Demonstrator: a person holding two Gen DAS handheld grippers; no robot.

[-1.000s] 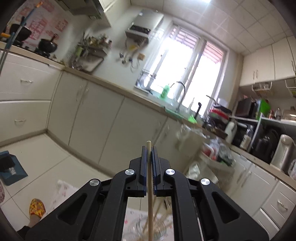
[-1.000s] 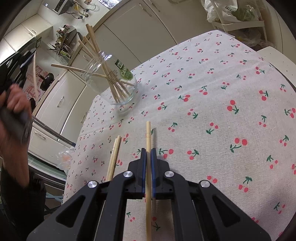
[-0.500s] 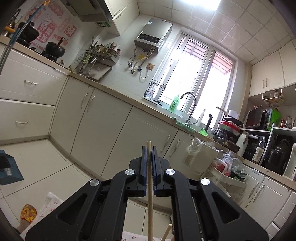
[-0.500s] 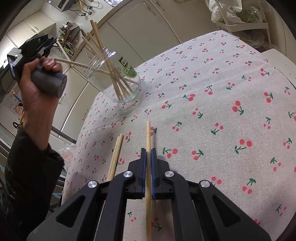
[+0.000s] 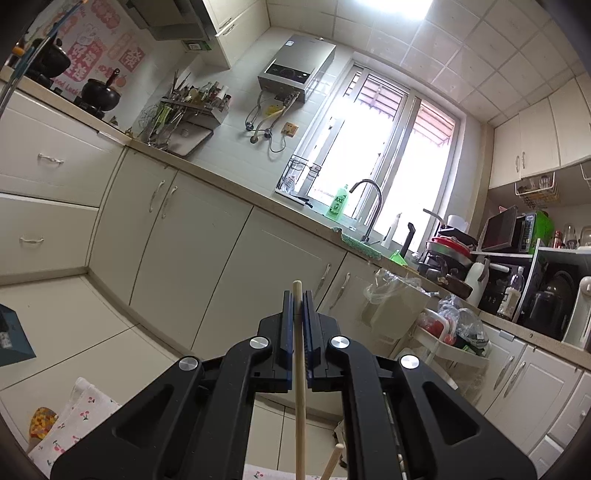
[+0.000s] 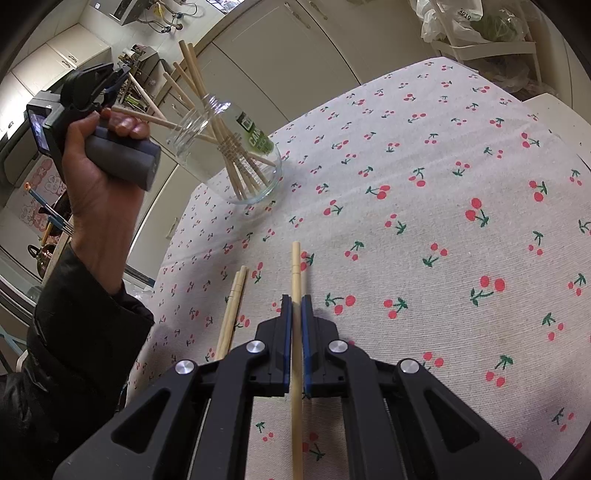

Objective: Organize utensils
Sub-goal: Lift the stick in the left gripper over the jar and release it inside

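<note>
My right gripper (image 6: pixel 294 306) is shut on a wooden chopstick (image 6: pixel 295 266), just above the cherry-print tablecloth (image 6: pixel 424 192). Two more chopsticks (image 6: pixel 232 306) lie side by side on the cloth to its left. A clear glass jar (image 6: pixel 240 155) with several chopsticks stands at the far left of the table. A hand holds my left gripper (image 6: pixel 119 76) next to the jar's mouth. That gripper (image 5: pixel 298 299) is shut on another chopstick (image 5: pixel 300 387), which hangs down below the jaws. Beside it, a jar chopstick's tip (image 5: pixel 334 458) pokes up at the frame's bottom.
The table's far edge runs close behind the jar, with cream cabinets (image 6: pixel 266 62) beyond. A rack with plastic bags (image 6: pixel 476 26) stands past the far right corner. The left wrist view faces the kitchen counter with a sink tap (image 5: pixel 369 206) and window.
The hand with my left gripper has come in from the left and lowered towards the jar's mouth, chopstick still clamped. My right gripper and its chopstick have stayed put.
</note>
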